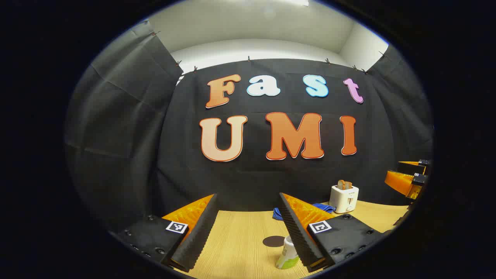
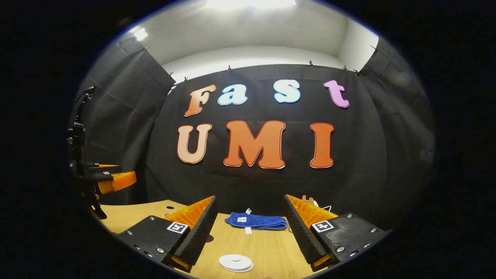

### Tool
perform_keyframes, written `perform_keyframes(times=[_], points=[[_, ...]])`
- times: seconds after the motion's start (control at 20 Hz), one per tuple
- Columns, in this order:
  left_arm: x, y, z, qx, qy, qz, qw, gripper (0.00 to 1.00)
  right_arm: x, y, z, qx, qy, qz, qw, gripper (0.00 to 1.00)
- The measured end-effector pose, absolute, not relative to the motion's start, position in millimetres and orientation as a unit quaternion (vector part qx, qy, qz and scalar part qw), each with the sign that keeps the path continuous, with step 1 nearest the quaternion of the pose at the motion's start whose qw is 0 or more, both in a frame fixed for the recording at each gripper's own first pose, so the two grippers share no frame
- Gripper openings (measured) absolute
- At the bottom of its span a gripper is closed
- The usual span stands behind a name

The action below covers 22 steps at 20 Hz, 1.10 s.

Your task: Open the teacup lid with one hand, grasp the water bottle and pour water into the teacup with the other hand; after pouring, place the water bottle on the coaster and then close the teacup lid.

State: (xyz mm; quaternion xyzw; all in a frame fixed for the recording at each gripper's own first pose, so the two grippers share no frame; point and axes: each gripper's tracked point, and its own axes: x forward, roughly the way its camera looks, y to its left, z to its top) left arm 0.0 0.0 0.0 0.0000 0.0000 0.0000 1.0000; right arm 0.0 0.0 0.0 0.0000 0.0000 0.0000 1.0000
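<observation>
In the left gripper view my left gripper [image 1: 247, 195] is open above the wooden table [image 1: 240, 248], nothing between its fingers. A small water bottle [image 1: 286, 254] with a white top and green base stands low down, close beside the gripper's right finger, which partly hides it. Just behind the bottle lies a dark round coaster [image 1: 272, 241]. In the right gripper view my right gripper [image 2: 250, 197] is open and holds nothing. A white round lid [image 2: 236, 262], seemingly the teacup's, lies on the table below and between its fingers; the cup under it cannot be made out.
A folded blue cloth [image 2: 256, 221] lies at the back of the table [image 2: 267, 248]; it is the blue cloth [image 1: 277, 213] behind my left gripper too. A white toaster [image 1: 344, 198] with bread stands back right. The right gripper [image 1: 409, 178] and the left gripper [image 2: 106, 179] hover at the sides.
</observation>
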Motion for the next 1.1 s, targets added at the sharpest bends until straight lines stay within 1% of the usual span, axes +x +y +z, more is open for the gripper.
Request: perform_keyframes(times=[0.2, 0.3, 0.7, 1.1], points=[[0, 0, 1, -0.006, -0.004, -0.003, 1.0, 0.98, 0, 4, 1, 0.0, 0.0, 0.001, 1.0, 0.99], [-1, -2, -6, -0.017, 0.005, -0.008, 1.0, 0.98, -1, 10, -1, 0.01, 0.003, 0.011, 1.0, 1.0], [-4, 4, -3, -0.009, 0.003, 0.003, 1.0, 0.98, -2, 7, -7, 0.003, 0.007, 0.005, 1.0, 1.0], [-6, -3, -12, -0.016, 0.014, -0.006, 1.0, 0.98, 0, 11, -46, -0.007, 0.05, 0.012, 0.999, 1.0]])
